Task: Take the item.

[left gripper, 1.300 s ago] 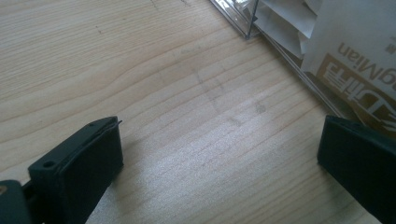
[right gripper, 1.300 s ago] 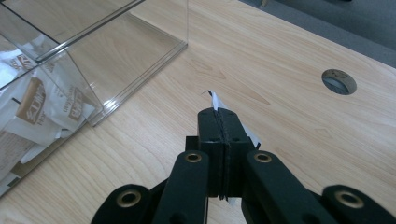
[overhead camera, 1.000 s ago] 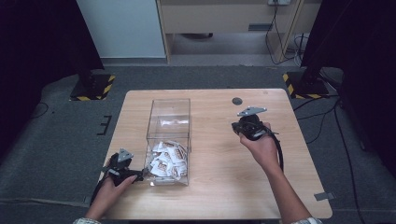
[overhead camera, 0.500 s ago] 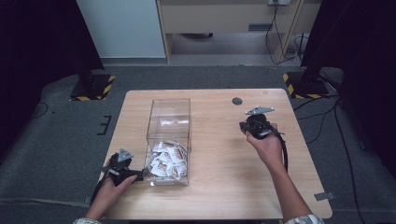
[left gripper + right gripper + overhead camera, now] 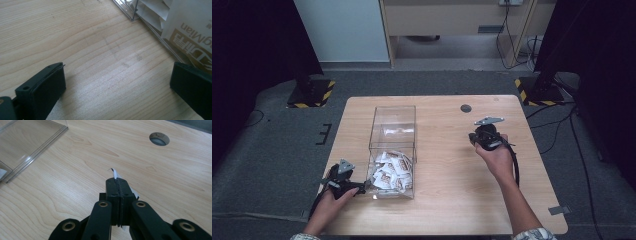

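Between right claw (image 5: 117, 185) jaws: white packet (image 5: 114, 173) pinched.

Pretty plain room tbh. Light wood surface (image 5: 447, 210) with a round cable hole (image 5: 466, 108) near the far edge, sitting on grey carpet (image 5: 277, 150). Behind it there's a white panel (image 5: 344, 30) and a beige cabinet (image 5: 452, 17) with cables (image 5: 507, 35) hanging beside it. Two stand bases with yellow-black hazard tape (image 5: 309, 95) (image 5: 537, 92) flank the far corners, and the sides fall off into dark curtains (image 5: 257, 45). Lighting is even, from overhead.
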